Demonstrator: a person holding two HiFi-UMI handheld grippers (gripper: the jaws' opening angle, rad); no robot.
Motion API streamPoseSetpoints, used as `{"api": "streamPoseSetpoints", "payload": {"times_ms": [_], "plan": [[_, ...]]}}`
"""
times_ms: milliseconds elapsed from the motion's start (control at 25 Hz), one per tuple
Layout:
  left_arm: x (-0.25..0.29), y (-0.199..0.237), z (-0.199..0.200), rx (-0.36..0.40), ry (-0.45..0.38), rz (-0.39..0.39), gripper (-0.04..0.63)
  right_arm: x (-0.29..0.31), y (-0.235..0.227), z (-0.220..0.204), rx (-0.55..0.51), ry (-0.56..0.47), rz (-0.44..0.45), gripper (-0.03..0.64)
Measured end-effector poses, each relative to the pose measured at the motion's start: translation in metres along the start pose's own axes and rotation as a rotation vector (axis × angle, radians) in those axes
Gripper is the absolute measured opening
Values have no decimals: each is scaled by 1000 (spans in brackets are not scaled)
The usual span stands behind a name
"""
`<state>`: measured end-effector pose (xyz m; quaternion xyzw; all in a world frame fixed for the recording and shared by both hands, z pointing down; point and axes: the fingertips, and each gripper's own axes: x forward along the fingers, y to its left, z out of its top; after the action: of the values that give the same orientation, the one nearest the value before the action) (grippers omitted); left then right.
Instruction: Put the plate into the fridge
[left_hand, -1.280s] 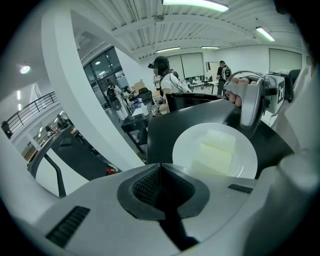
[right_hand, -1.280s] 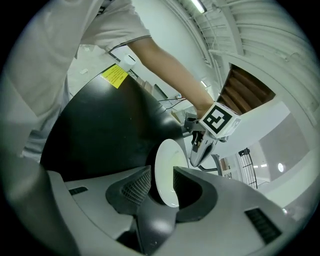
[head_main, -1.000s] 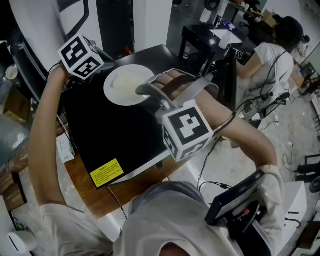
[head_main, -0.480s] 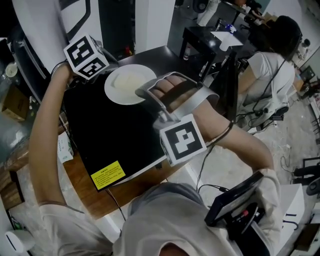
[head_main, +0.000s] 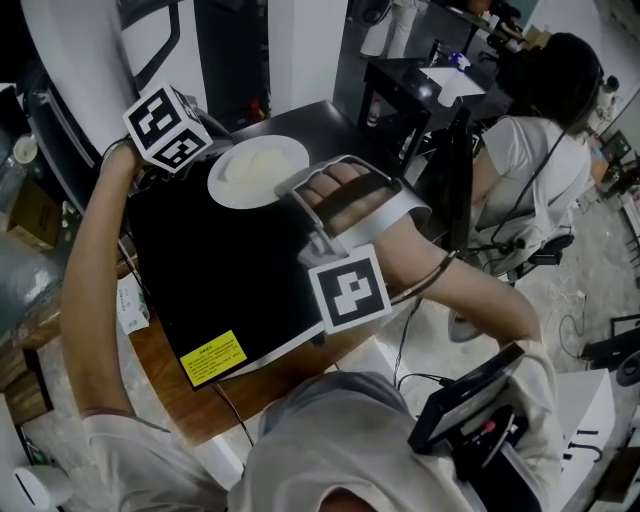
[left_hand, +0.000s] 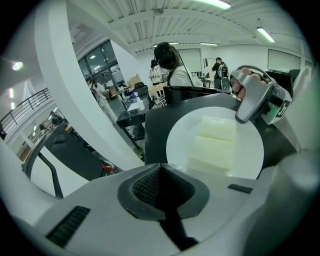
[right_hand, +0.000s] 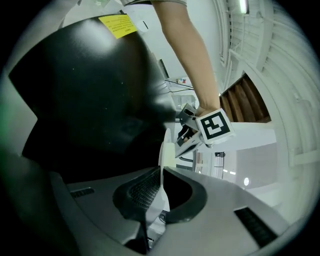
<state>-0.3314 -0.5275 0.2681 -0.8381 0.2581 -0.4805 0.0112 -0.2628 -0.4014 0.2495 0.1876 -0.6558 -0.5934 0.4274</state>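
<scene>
The plate (head_main: 255, 170) is the only container in view. It holds pale, blocky pieces of food (left_hand: 212, 145) that lie side by side near its middle. It is over the far part of the fridge's (head_main: 220, 270) black top, outside the fridge. We cannot tell whether it rests on the top or hangs just clear of it. A yellow label (head_main: 213, 358) is stuck on the near corner of that top.

The right gripper (right_hand: 160, 187) has its jaws closed on the plate's rim. In the right gripper view the rim runs edge-on as a thin white line between the two pads. The left gripper (left_hand: 160, 187) has its jaws pressed together with nothing between them. It sits just beside the plate's opposite rim, and the plate fills the space ahead of it. From there we see the right gripper across the plate, at its far edge.

Compared with a second ago, the plate keeps much the same spot over the fridge top and the left gripper stays beside it. The marker cube (head_main: 348, 290) on the right gripper has swung lower and leftward in the head view, and the right hand (head_main: 345, 195) now lies nearer the plate.
</scene>
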Motion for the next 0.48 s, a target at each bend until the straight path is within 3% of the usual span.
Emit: {"api": "streamPoseSetpoints", "payload": {"times_ms": [120, 480], "plan": [[-1, -1, -1, 11, 18, -3, 18, 1, -8, -5, -13, 10, -53, 32], [-10, -26, 14, 53, 30, 7, 20, -22, -7, -19, 0, -25, -91, 32]]}}
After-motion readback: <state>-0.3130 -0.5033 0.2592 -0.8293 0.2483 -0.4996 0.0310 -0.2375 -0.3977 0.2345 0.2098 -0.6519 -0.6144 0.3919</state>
